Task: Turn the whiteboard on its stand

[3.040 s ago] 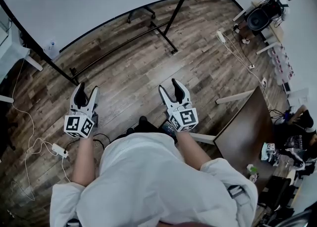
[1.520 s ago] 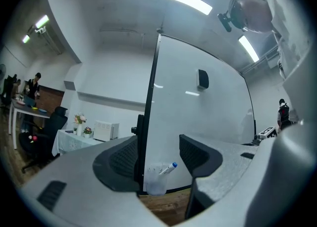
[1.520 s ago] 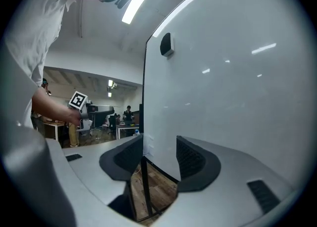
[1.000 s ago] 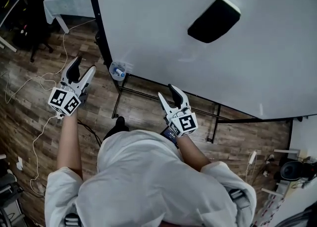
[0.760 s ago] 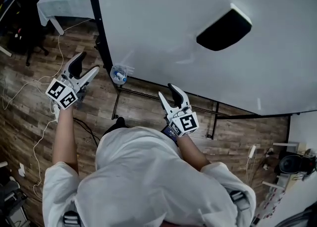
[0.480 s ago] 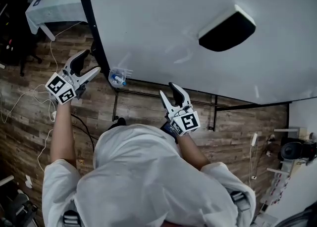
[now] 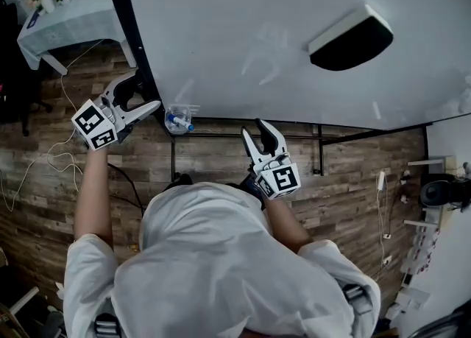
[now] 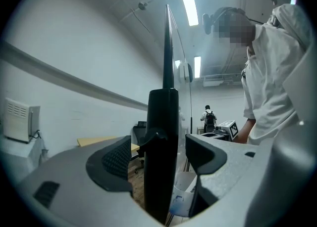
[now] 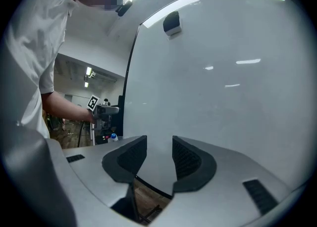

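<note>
The whiteboard fills the top of the head view, with a black eraser stuck to it. Its black side frame runs down the left. My left gripper straddles that frame; in the left gripper view the black frame stands between the pads with small gaps on both sides. Those jaws have just been opening and are open. My right gripper points at the board's lower edge. Its jaws have just been closing, with nothing between them; only the board face shows beyond.
A clear holder with a blue-capped bottle hangs at the board's lower left corner. The stand's black bars run below the board. A cloth-covered table sits at the far left. Cables lie on the wooden floor.
The view has swung from the floor up to the whiteboard. My left gripper has moved right until its jaws sit around the board's black side frame. My right gripper has barely shifted.
</note>
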Available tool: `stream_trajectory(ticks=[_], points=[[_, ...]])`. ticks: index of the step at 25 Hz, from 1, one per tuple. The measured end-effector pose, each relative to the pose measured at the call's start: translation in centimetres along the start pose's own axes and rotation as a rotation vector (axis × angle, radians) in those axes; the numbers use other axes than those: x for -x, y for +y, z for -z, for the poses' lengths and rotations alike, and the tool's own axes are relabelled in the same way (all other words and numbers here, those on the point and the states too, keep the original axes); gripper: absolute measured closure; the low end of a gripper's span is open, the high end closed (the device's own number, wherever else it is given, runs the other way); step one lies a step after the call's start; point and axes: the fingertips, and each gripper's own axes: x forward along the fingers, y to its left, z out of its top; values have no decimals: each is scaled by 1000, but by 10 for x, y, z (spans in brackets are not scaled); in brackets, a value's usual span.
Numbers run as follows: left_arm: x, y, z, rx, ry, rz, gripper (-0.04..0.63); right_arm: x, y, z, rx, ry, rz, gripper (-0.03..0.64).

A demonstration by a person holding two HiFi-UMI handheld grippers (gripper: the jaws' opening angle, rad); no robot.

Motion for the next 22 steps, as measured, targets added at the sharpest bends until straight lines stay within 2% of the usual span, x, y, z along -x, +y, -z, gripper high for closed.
stream_trajectory(ticks=[4,9,14,18,22], points=[[-5,-5,-1,8,0,44,268,15,4,2,-17,1,57,464],[-11,-8,-3,35,2,68,304,27,-5,6,-31,25,78,472],[-10,-2,-3,91,-14,22,390,31,-8,3,-29,47,59,486],[-10,0,-6,73,-21,35,397,22,-7,1,-1,46,26,497],[-10,-1,-4,60,-20,60,403,19,-6,6,-17,39,29,527]])
